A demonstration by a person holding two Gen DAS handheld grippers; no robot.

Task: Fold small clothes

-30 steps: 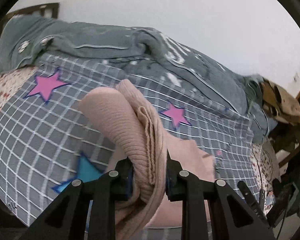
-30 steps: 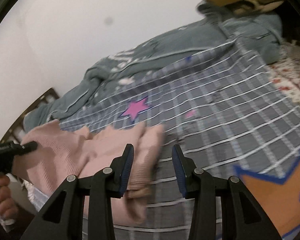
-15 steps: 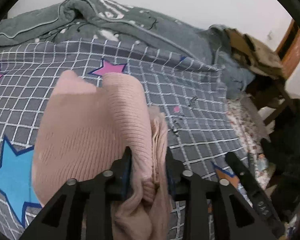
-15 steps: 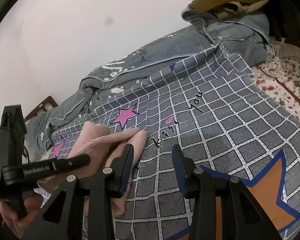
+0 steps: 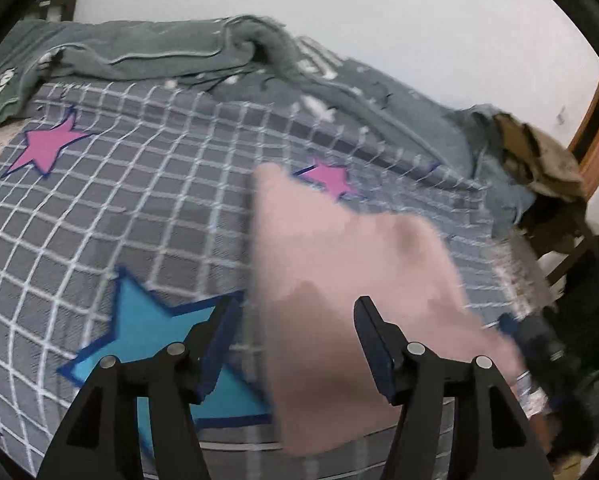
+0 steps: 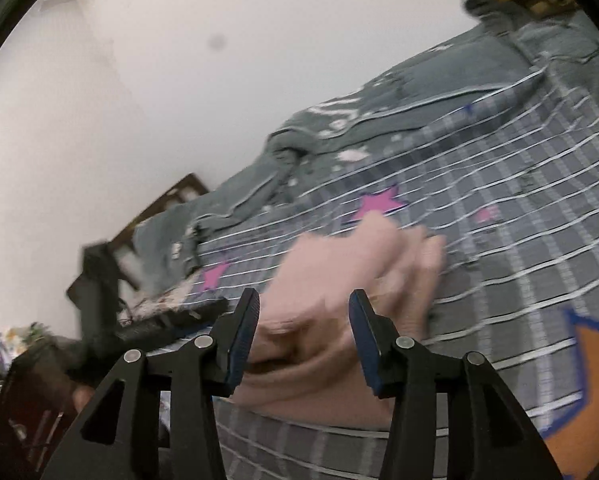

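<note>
My left gripper is opening, pads off the pink knit garment lying ahead on the checked bedspread. My right gripper is opening too, garment between its jaws; blurred, looks untouched

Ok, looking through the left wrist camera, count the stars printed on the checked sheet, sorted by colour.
Pink stars: 2
Blue stars: 1
Total: 3 stars in view on the checked sheet. The pink garment lies over part of it and may hide more.
</note>
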